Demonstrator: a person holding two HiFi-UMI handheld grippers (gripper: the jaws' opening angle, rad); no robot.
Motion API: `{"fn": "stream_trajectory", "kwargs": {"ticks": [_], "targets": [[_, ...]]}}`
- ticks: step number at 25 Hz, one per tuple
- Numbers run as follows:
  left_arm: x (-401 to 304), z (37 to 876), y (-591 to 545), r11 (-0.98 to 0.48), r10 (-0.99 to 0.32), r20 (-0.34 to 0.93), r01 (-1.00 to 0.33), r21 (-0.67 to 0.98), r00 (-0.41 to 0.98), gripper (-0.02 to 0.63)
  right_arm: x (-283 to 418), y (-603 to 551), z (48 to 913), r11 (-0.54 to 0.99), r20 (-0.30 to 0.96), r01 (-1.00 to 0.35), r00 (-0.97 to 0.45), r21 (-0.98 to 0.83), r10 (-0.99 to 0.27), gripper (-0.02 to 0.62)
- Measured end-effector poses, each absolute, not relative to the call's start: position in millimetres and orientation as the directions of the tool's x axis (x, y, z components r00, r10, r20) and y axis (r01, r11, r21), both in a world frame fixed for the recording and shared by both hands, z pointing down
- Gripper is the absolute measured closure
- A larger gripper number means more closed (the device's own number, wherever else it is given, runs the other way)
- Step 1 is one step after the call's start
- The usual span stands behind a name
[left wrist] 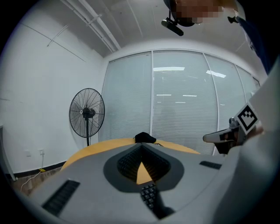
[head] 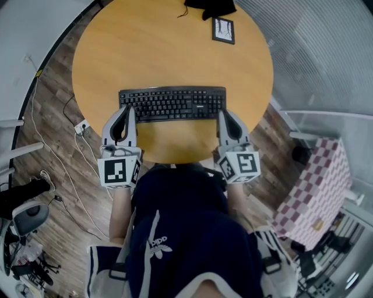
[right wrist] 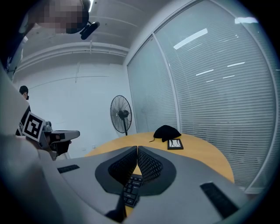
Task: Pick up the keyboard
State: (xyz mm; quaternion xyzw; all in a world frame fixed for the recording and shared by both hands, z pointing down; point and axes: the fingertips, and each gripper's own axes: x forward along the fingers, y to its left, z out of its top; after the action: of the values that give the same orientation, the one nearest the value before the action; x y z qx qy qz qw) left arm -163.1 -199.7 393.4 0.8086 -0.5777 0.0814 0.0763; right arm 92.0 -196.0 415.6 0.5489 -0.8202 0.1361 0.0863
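The black keyboard (head: 172,103) lies flat on the round wooden table (head: 145,41), near its front edge. My left gripper (head: 127,110) is at the keyboard's near left corner, jaws shut with nothing between them. My right gripper (head: 224,114) is at the near right corner, also shut and empty. In the left gripper view the shut jaws meet at the tip (left wrist: 141,147), and a few keys of the keyboard (left wrist: 150,195) show below them. In the right gripper view the gripper (right wrist: 137,148) is shut above the keyboard (right wrist: 130,189).
A black cloth (head: 210,7) and a small framed picture (head: 223,30) lie at the table's far side. A standing fan (left wrist: 87,113) is by the wall. A power strip (head: 81,126) with cables lies on the floor at left, a checkered box (head: 317,189) at right.
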Motion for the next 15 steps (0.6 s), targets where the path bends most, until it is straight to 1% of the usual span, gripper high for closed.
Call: {"fn": "stream_trajectory", "kwargs": {"ticks": [5,15], "targets": [[-159.6,389.0,-206.1,-0.298,-0.927,0.237,-0.955,0.007,0.291,0.603,99.6,-209.7,413.2,0.378,0.291,-0.918,-0.396,-0.119,-0.871,0.589],[-183.4,400.6,-213.3,-0.226,-0.938,0.271,-0.974,0.004,0.219,0.603,106.7,-232.9,418.9,0.392,0.298,-0.912,-0.410,-0.122,-0.862,0.589]]}}
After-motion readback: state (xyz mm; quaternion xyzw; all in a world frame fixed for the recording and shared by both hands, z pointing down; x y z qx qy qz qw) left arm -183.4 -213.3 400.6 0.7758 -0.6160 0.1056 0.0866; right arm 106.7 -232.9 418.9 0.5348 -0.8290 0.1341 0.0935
